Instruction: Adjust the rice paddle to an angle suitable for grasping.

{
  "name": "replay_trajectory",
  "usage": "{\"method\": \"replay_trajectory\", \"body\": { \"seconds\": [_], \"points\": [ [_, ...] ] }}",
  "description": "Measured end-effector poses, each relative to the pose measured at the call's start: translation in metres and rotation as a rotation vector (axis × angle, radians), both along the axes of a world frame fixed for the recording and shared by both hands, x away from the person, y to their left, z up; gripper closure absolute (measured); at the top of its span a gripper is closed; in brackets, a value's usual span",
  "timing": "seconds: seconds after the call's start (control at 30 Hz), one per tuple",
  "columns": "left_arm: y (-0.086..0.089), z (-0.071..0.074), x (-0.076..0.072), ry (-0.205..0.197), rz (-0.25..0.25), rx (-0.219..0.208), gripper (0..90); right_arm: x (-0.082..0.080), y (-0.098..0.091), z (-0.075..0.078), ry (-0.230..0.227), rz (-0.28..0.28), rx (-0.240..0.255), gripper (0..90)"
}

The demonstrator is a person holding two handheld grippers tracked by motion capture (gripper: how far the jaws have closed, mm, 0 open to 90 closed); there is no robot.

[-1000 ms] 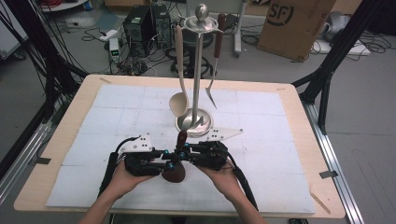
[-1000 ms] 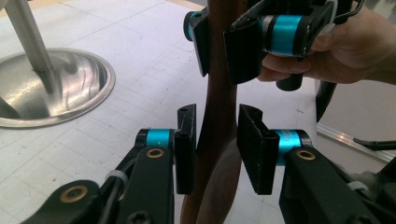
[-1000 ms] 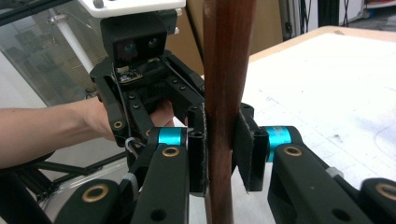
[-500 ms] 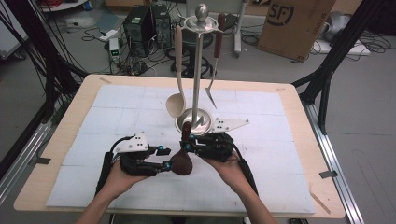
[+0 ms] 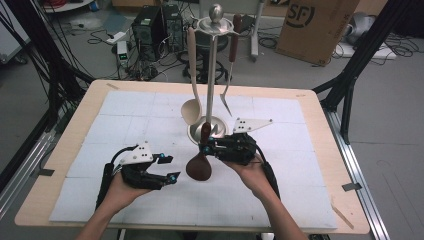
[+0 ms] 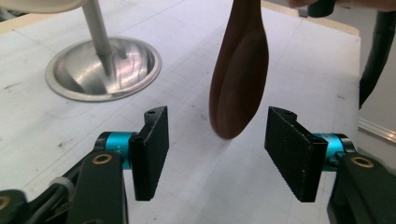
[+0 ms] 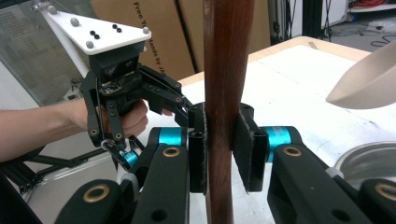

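Both grippers are mid-handover at frame centre: my right gripper [image 5: 204, 149] is clamping the dark brown wooden spoon [image 5: 199, 166] by its handle, my left gripper [image 5: 171, 169] has just been opening off its bowl, so next I'm judging a lift toward the steel utensil stand [image 5: 212, 75].

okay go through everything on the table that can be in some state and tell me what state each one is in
Left tool: open, jaws have just been opening, nothing pressed between them.
Right tool: shut on the dark wooden spoon's handle.
Dark wooden spoon: held, bowl down.
Pale spoon: hanging from the rack.
Fork: hanging from the rack.
Utensil rack: upright on the table.
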State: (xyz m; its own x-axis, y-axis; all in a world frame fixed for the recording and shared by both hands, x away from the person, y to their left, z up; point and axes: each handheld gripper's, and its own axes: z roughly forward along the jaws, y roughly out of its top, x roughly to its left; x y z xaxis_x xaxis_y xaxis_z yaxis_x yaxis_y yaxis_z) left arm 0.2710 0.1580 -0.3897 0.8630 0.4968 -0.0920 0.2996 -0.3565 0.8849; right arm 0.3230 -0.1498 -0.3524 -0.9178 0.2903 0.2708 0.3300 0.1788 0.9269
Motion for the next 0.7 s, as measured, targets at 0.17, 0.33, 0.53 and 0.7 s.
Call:
{"method": "replay_trajectory", "body": {
  "seconds": [0.17, 0.33, 0.53, 0.7],
  "points": [
    [0.007, -0.001, 0.002, -0.003, 0.038, 0.026, 32.8, 0.005, -0.006, 0.004, -0.008, -0.010, -0.006, 76.8],
    [0.014, -0.002, 0.003, -0.006, 0.079, 0.031, 28.9, 0.009, -0.011, 0.010, -0.015, -0.019, -0.013, 76.8],
    [0.018, -0.002, 0.004, -0.009, 0.096, 0.040, 27.1, 0.014, -0.014, 0.017, -0.026, -0.027, -0.022, 76.8],
    [0.019, -0.002, 0.004, -0.021, 0.110, 0.051, 25.5, 0.018, -0.012, 0.023, -0.035, -0.015, -0.031, 76.8]
  ]
}}
